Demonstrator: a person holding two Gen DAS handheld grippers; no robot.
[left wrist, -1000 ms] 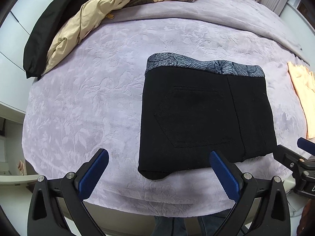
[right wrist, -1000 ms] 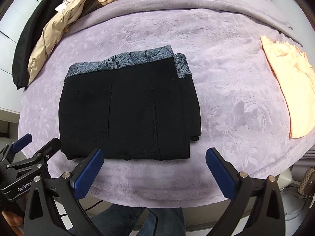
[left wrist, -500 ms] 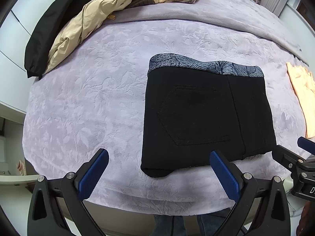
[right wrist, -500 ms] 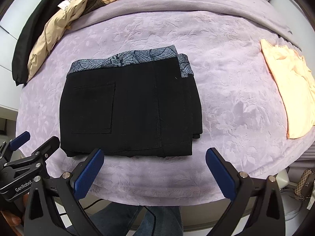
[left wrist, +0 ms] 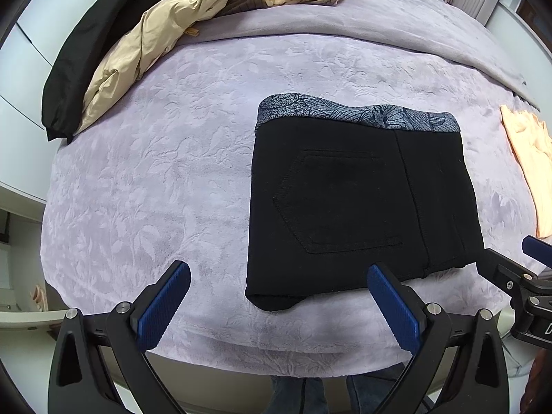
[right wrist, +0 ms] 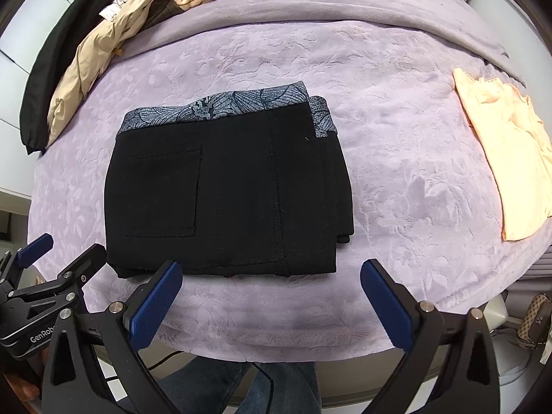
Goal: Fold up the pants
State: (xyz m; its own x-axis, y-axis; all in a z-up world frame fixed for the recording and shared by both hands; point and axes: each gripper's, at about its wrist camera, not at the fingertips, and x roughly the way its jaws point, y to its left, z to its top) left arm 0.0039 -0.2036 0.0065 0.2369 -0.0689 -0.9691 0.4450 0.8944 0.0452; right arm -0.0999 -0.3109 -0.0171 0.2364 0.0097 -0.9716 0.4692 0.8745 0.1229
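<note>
The black pants lie folded into a compact rectangle on the lilac bed cover, grey patterned waistband at the far edge and a back pocket facing up. They also show in the right wrist view. My left gripper is open and empty, held just off the bed's near edge in front of the pants' left part. My right gripper is open and empty, in front of the pants' right part. Each gripper appears at the side of the other's view.
A lilac embossed bed cover spans the bed. A heap of clothes with a beige jacket and a black garment lies at the far left. A peach garment lies flat at the right. A bag stands on the floor at right.
Both grippers have drawn back slightly from the bed; the pants appear a little farther and stay still. Both grippers stay open.
</note>
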